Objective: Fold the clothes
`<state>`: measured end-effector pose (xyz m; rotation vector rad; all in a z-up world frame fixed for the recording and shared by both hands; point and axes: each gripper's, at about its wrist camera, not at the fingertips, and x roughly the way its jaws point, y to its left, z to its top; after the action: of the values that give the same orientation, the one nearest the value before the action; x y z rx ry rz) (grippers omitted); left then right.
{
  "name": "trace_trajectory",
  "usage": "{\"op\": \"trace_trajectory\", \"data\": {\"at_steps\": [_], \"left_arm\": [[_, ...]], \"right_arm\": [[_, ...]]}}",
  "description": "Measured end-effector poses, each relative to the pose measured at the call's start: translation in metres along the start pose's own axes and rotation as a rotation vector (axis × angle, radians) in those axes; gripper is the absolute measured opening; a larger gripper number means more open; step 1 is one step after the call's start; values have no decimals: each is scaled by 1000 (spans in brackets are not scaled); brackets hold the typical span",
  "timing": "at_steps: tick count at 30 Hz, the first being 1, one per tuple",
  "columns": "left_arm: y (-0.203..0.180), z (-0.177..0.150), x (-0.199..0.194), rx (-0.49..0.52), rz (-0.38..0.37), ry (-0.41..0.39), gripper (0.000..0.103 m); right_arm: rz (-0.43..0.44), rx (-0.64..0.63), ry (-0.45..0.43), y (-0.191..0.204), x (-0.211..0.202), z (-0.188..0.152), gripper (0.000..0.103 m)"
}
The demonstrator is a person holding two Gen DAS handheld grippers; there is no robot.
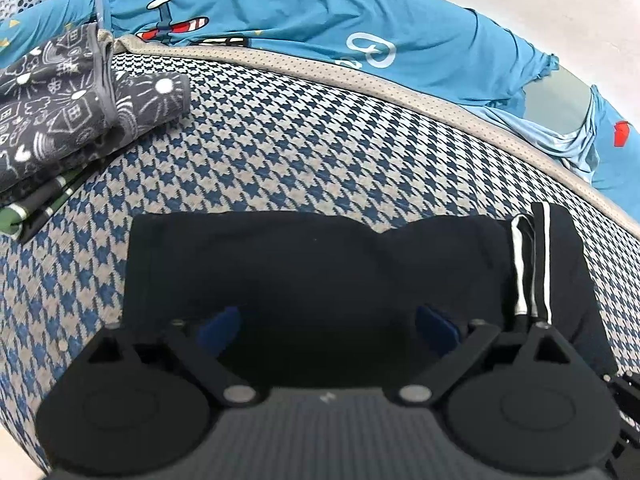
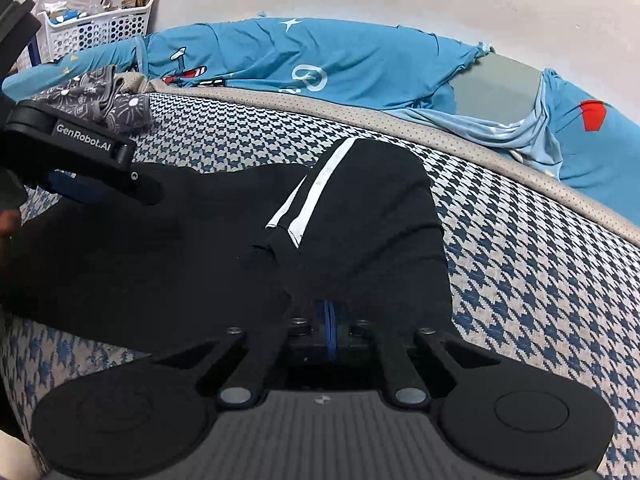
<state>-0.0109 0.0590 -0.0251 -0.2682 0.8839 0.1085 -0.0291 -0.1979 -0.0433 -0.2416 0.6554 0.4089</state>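
Note:
A black garment with white side stripes (image 1: 312, 264) lies flat on the houndstooth surface (image 1: 280, 152). My left gripper (image 1: 328, 324) is open, its blue pads (image 1: 224, 326) wide apart just above the garment's near edge. In the right wrist view the garment (image 2: 200, 240) spreads left, its striped part (image 2: 316, 184) folded over. My right gripper (image 2: 330, 320) is shut on the garment's near edge, the blue pads (image 2: 330, 332) pressed together under a bunch of black cloth. The left gripper (image 2: 100, 172) shows at the left over the garment.
A folded grey patterned cloth (image 1: 68, 116) tops a stack at the left, above a green striped piece (image 1: 36, 204). A blue printed sheet (image 1: 320, 28) lies bunched along the far edge. A white perforated basket (image 2: 96, 28) stands at the back left by the wall.

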Motion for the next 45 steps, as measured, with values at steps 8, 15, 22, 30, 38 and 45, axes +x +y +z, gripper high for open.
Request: {"op": "trace_trajectory", "data": {"at_steps": [8,15,22,30,38,45], "left_arm": [[22,6,-11,-42,17,-34,95],[53,8,-24,-73,27,-40,96],[75,2,-25,-72,0,8,96],[91,-5,-32,-45,-41,36,96],[107,-7,-32,-61,-39,62,95],[115,-7,-29,-71,-39,82,95]], "right_arm": [[-4,-3,-55,8,-12,12,5],[52,20,-77,27,-23,16,5],[182,-64,-55,75,-27,10,6],[324,-179,-40,128,-33,3,14],[401,-281,-44,165,-35,-1,24],[406,-412,-87,193,-36,-4,32]]}}
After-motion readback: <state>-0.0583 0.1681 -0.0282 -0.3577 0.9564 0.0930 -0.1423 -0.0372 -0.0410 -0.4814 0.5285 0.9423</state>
